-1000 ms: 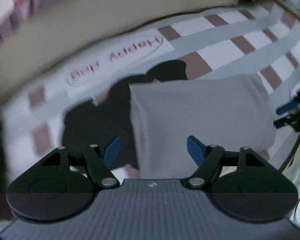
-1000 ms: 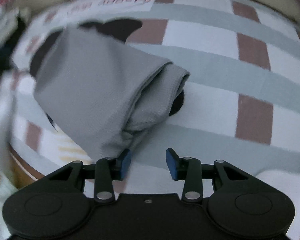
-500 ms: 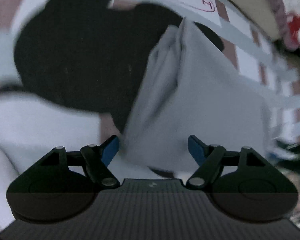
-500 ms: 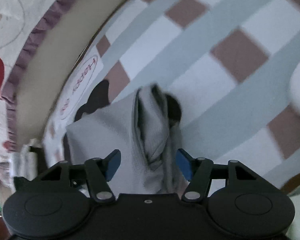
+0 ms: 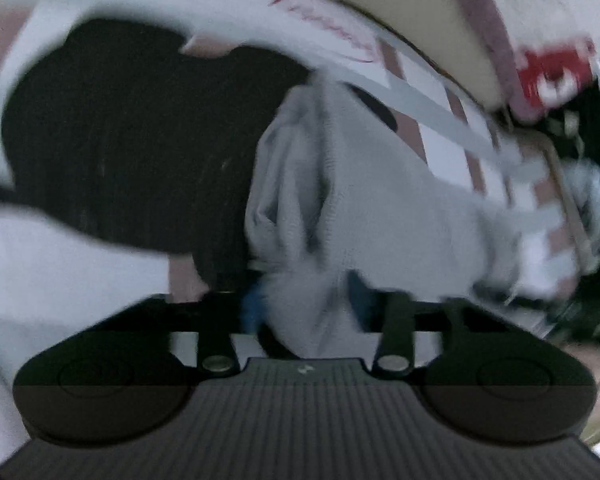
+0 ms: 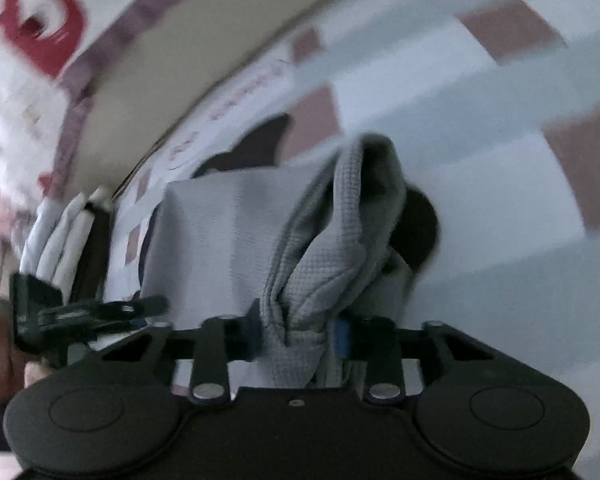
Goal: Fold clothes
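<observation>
grey cloth [image 6: 236, 248], folded into a thick bundle, lies on the checked bedsheet [image 6: 440, 92], and i take it as my landmark. its near end bunches into ridged folds, and in my right wrist view those folds sit pinched between the blue pads [image 6: 342, 336] of my right gripper [image 6: 298, 334], whose fingers stand narrow and clamp the fabric from both sides. the waffle weave of the cloth is sharp there, with a dark hollow open between two of its layers.

in my left wrist view the cloth [image 5: 360, 200] runs away from the camera, and its near corner drops between the fingers of my left gripper [image 5: 306, 304]. those fingers stand narrow on the fabric too, though the picture is blurred and the blue pads [image 5: 252, 308] are partly buried in it.

under the cloth and to its left in that view spreads a black garment [image 5: 120, 140], flat on the sheet. past the far end of the cloth the sheet [image 5: 432, 116] shows brown squares and grey-green bands, plus a white patch with red lettering [image 6: 244, 96] too smeared to read. beyond that rises a beige band with a purple edge [image 6: 100, 52], then a red and white print [image 6: 40, 28].

left of the cloth in my right wrist view, my other gripper [image 6: 84, 312] shows as a dark frame low against the cloth's left edge.
</observation>
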`<state>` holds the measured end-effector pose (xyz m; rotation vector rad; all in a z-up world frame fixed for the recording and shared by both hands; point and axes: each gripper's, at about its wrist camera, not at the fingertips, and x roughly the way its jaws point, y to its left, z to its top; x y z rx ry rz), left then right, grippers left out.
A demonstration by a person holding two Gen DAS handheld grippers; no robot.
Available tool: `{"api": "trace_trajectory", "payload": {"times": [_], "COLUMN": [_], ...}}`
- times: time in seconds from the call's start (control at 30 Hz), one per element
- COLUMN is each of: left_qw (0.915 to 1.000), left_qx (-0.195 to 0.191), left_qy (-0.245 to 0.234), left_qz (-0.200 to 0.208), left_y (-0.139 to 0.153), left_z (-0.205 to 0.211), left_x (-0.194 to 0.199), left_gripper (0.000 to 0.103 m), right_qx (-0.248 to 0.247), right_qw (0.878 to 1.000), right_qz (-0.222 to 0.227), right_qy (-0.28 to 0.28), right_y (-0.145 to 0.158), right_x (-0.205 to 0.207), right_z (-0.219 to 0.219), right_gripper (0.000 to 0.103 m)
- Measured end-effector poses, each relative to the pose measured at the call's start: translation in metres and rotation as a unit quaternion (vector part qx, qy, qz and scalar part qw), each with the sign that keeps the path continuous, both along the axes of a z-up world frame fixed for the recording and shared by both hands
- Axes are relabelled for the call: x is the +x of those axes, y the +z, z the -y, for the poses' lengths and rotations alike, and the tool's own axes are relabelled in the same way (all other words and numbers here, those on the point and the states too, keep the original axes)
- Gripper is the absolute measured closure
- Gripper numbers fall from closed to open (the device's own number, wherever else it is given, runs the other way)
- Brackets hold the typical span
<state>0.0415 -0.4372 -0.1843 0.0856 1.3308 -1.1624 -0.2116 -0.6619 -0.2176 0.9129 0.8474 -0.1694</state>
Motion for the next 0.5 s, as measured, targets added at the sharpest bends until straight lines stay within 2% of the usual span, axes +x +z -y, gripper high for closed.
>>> {"api": "trace_trajectory", "payload": {"times": [0.1, 0.17, 0.27, 0.3, 0.33, 0.4, 0.5], "left_qw": [0.998, 0.9951, 0.9901, 0.9885, 0.9872, 0.9882, 0.9933], "left_qx": [-0.017, -0.011, 0.018, 0.03, 0.041, 0.049, 0.048], "left_qy": [-0.024, -0.034, -0.047, -0.05, -0.052, -0.048, -0.032], "left_qz": [0.056, 0.092, 0.131, 0.14, 0.145, 0.137, 0.1], "left_y": [0.018, 0.025, 0.024, 0.022, 0.019, 0.016, 0.011], "left_z": [0.007, 0.007, 0.007, 0.008, 0.009, 0.008, 0.003], "left_x": [-0.007, -0.01, -0.016, -0.017, -0.019, -0.017, -0.009], "left_gripper": [0.079, 0.079, 0.075, 0.073, 0.067, 0.061, 0.054], "right_qx": [-0.067, -0.101, -0.147, -0.143, -0.129, -0.048, 0.066], "right_qw": [0.997, 0.994, 0.988, 0.988, 0.99, 0.996, 0.988], "right_qz": [0.03, 0.034, -0.006, -0.027, -0.046, -0.074, -0.11], "right_qy": [0.027, 0.04, 0.053, 0.051, 0.041, -0.013, -0.087], "right_y": [0.03, 0.042, 0.04, 0.033, 0.026, 0.015, 0.0], "right_x": [0.012, 0.019, 0.028, 0.028, 0.027, 0.014, -0.005], "right_z": [-0.002, 0.0, -0.001, -0.001, -0.001, 0.003, 0.009], "right_gripper": [0.07, 0.071, 0.071, 0.071, 0.07, 0.069, 0.069]}}
